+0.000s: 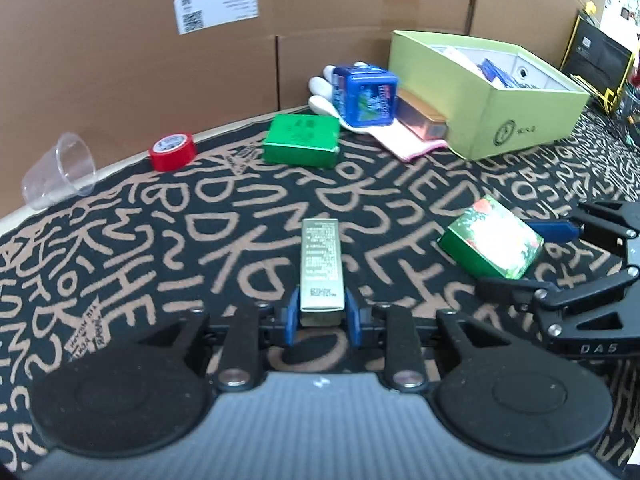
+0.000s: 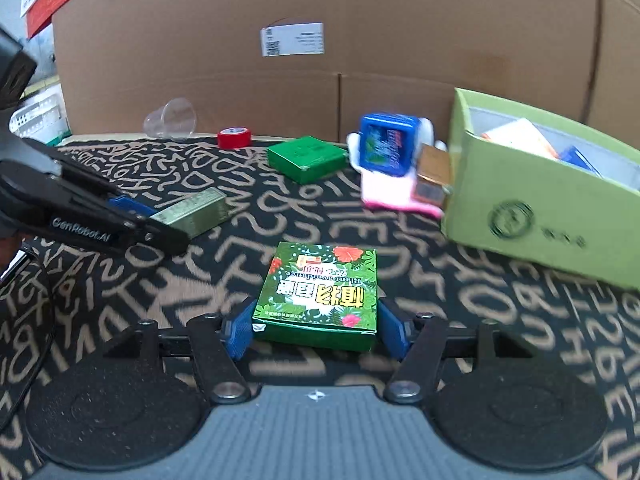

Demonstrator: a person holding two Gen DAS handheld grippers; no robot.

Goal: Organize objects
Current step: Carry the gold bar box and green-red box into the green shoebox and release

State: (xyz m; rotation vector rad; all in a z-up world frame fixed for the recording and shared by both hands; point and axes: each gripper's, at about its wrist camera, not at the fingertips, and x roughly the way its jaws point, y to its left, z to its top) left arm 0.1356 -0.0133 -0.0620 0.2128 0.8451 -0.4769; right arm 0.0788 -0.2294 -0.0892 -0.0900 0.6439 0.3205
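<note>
My left gripper (image 1: 322, 316) is shut on a long gold-green box (image 1: 321, 266), gripping its near end; the box points away over the patterned cloth. It also shows in the right wrist view (image 2: 196, 212). My right gripper (image 2: 316, 328) is shut on a green floral box (image 2: 320, 292), its blue pads against both sides. That box shows in the left wrist view (image 1: 494, 240) at the right. A lime-green open box (image 1: 516, 120) with several items inside stands at the back right (image 2: 532, 216).
At the back lie a plain green box (image 1: 302, 140), a blue box (image 1: 366, 94) on a white-and-pink glove (image 1: 404, 140), a copper box (image 1: 422, 118), a red tape roll (image 1: 173, 150) and a tipped clear cup (image 1: 60, 170). A cardboard wall (image 1: 320, 20) stands behind.
</note>
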